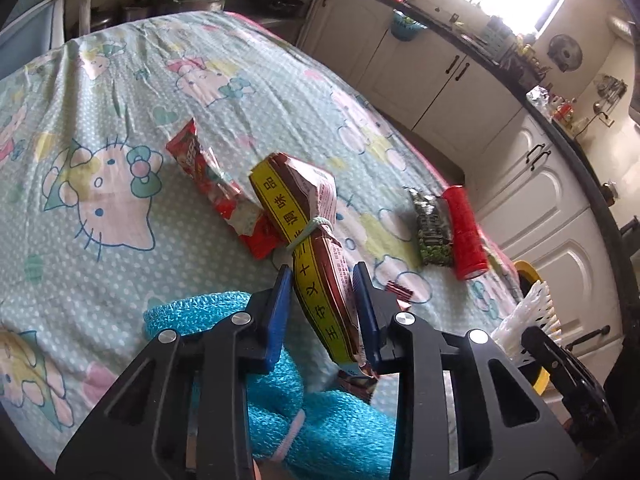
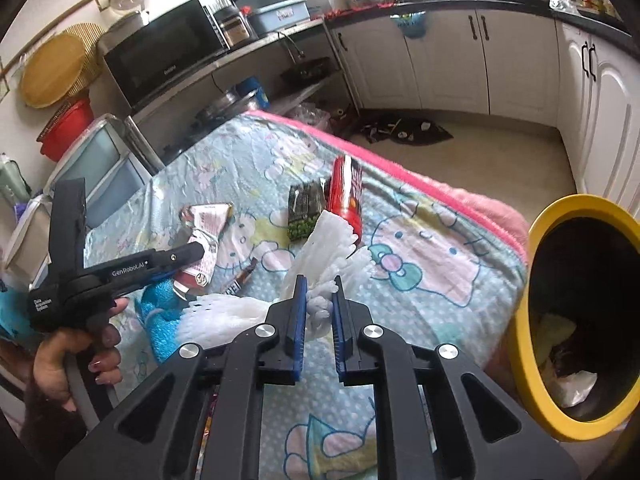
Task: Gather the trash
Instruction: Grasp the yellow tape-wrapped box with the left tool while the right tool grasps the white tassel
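My left gripper (image 1: 322, 280) is shut on a yellow and brown seasoning packet (image 1: 308, 216) tied with a rubber band, holding it tilted above the Hello Kitty tablecloth (image 1: 120, 92). A red snack wrapper (image 1: 216, 188) lies just behind it. In the right wrist view, my right gripper (image 2: 319, 284) is shut on a white foam fruit net (image 2: 320, 240). A green packet (image 2: 304, 210) and a red can (image 2: 346, 192) lie beyond it. The left gripper (image 2: 200, 252) with its packet (image 2: 208, 224) shows at the left, held by a hand (image 2: 72, 352).
A yellow-rimmed bin (image 2: 532, 320) with trash inside stands off the table's right edge. A blue foam net (image 1: 280, 400) lies near me, and a small brown wrapper (image 2: 240, 280) beside it. White cabinets (image 2: 440, 64) and a shelf with a microwave (image 2: 160, 60) line the far walls.
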